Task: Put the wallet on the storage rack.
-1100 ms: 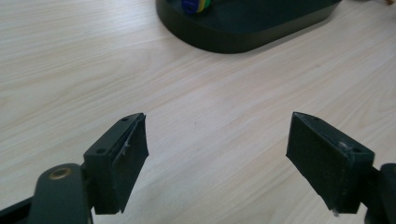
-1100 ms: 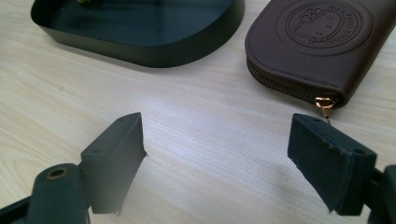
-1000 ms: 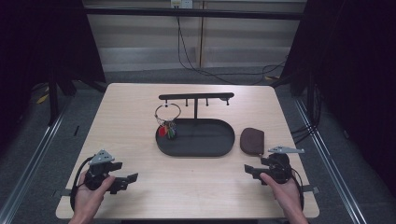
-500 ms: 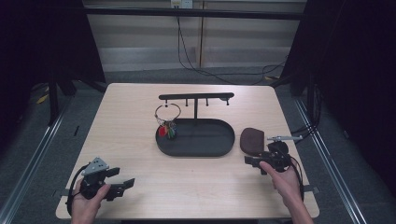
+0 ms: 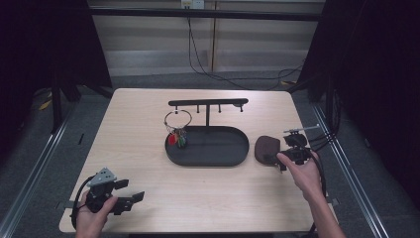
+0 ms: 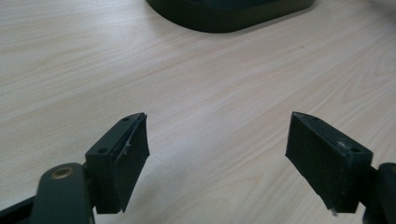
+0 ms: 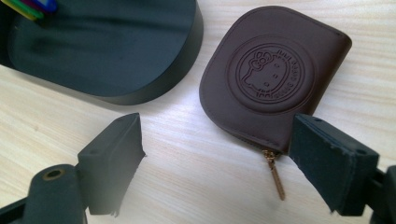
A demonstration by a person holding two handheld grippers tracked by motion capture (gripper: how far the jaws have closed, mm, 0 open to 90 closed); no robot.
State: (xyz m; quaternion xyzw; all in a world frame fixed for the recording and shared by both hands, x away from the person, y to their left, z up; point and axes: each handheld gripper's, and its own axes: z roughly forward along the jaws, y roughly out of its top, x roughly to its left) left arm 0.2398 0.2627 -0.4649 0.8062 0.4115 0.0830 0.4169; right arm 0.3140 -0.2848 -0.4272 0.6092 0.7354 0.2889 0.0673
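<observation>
Now brown embossed zip wallet (image 7: 275, 74) flat; right hand-held gripper (image 7: 217, 163) wide open, empty.

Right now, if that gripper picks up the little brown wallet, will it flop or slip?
The wallet looks like smooth leather, so it may slide on the table when nudged. It lies flat and thin, so probably light, bending a little. Its zipper pull would likely dangle.
</observation>
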